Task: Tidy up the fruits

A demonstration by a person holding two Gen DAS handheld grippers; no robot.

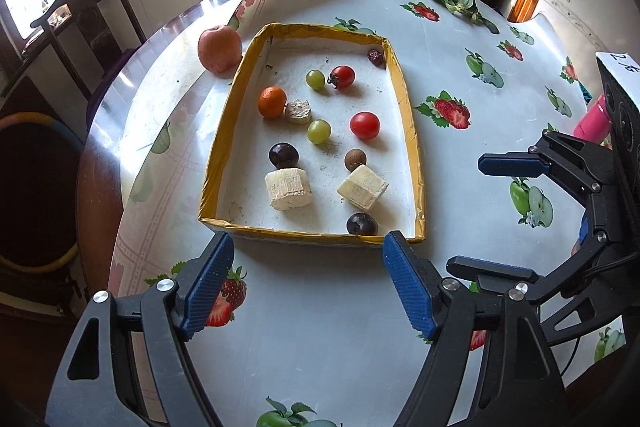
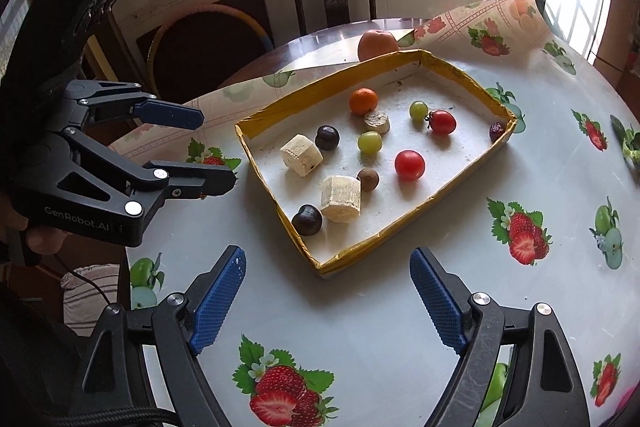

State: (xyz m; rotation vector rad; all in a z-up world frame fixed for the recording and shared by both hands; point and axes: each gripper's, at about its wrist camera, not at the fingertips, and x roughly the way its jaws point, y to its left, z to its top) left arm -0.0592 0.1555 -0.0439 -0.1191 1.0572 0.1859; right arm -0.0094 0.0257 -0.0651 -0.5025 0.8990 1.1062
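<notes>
Both tools empty with jaws apart, left tool (image 1: 308, 281) squarely facing the tray (image 1: 408, 131) short edge, right tool (image 2: 326, 297) off its corner; apple (image 1: 220, 49) outside, beyond the far-left corner, nearer left.

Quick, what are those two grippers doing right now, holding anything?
Left gripper: open, holding nothing.
Right gripper: open, holding nothing.
</notes>
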